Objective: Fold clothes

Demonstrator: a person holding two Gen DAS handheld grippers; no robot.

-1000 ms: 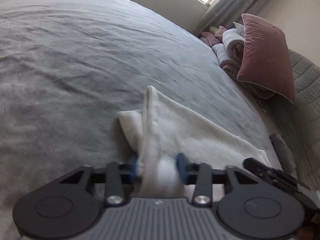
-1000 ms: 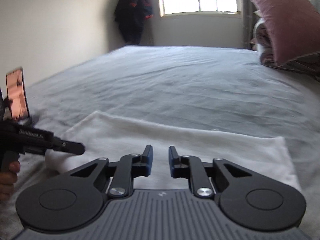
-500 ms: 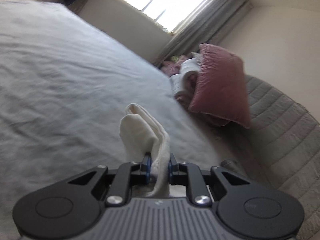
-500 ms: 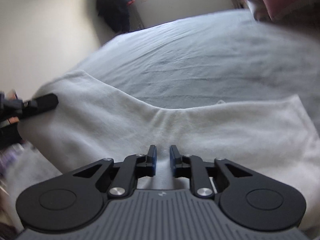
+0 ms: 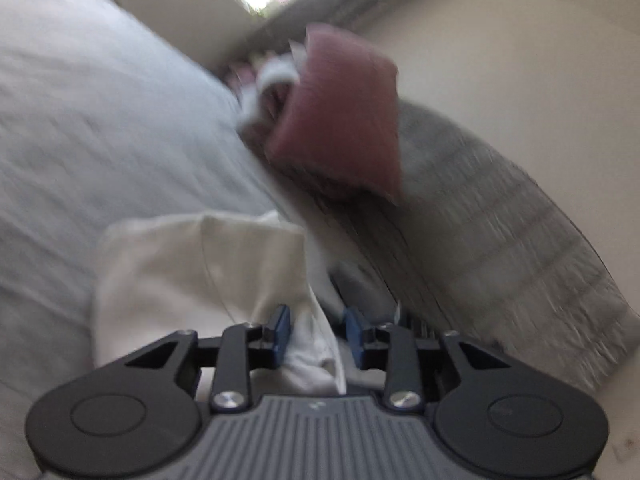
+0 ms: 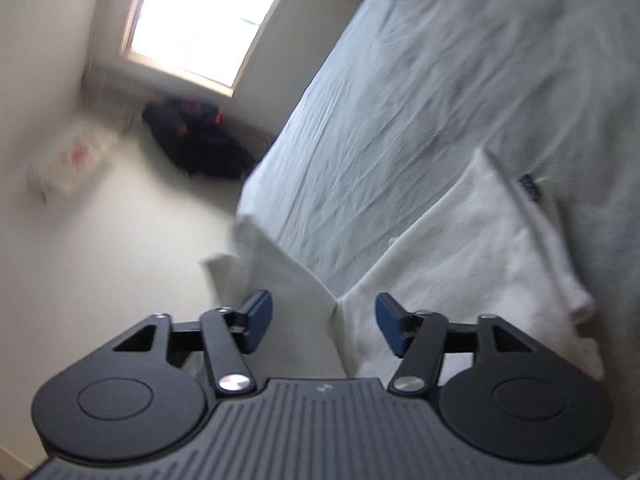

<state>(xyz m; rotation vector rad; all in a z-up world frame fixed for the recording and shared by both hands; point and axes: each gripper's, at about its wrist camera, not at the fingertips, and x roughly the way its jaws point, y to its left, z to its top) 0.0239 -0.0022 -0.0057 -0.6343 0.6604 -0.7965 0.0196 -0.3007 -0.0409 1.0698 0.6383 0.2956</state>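
A white garment [image 5: 192,272] lies folded on the grey bed [image 5: 100,128]. My left gripper [image 5: 318,334] is right over its near edge. Its jaws are opening, and a loose fold of the cloth still hangs between the blue pads [image 5: 282,330]. In the right wrist view the same garment [image 6: 472,256] spreads to the right, with a dark label [image 6: 530,188] at its far edge. My right gripper [image 6: 324,324] is rolled to one side with its jaws opening wide. A crease of the cloth lies between the pads, and neither pad presses on it.
A pink pillow [image 5: 344,120] leans on stacked bedding against a grey quilted headboard [image 5: 500,220] beyond the garment. Dark clothing [image 6: 200,140] hangs near the window [image 6: 192,16] past the bed's far side. The bedspread [image 6: 400,100] stretches away behind the garment.
The left jaws went from pinching the cloth tight to standing apart, and that view swung towards the pillow. The right gripper rolled over sideways and its jaws spread wide.
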